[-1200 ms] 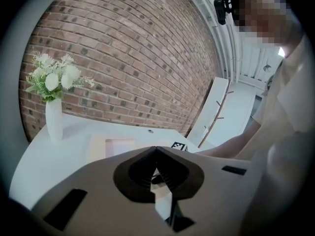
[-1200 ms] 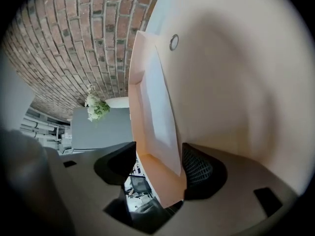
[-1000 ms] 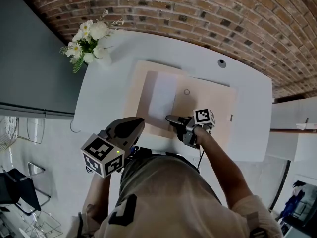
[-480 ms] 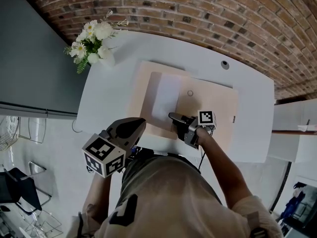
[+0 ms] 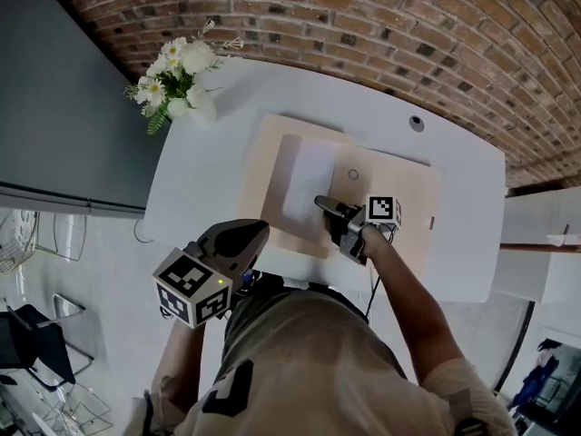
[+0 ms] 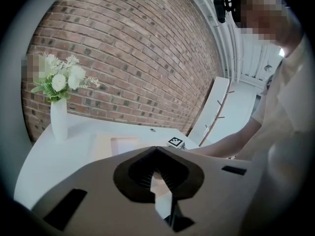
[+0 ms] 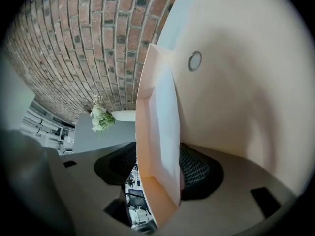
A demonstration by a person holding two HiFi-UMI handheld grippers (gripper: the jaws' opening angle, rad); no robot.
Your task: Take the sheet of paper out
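Note:
A beige folder [image 5: 390, 184] lies open on the white table [image 5: 204, 175], with a round snap button [image 5: 353, 174] on its right half. The white sheet of paper [image 5: 306, 182] rests on the folder's left part, inside a beige flap [image 5: 272, 175]. My right gripper [image 5: 323, 205] reaches in from the near edge and is shut on the lower edge of the sheet together with that flap. In the right gripper view the sheet [image 7: 165, 117] and the flap's beige edge [image 7: 142, 132] stand upright between the pads of my right gripper [image 7: 155, 151]. My left gripper [image 5: 257, 232] hangs off the table's near side, shut and empty [image 6: 156, 152].
A white vase of flowers [image 5: 180, 69] stands at the table's far left corner, also in the left gripper view [image 6: 59, 119]. A cable hole [image 5: 417, 123] sits near the far right edge. A brick wall [image 5: 381, 25] runs behind the table. A grey panel [image 5: 64, 116] is at left.
My right gripper has slid farther across the folder, toward the snap button and the wall, still shut on the sheet and flap. The left gripper has stayed in place.

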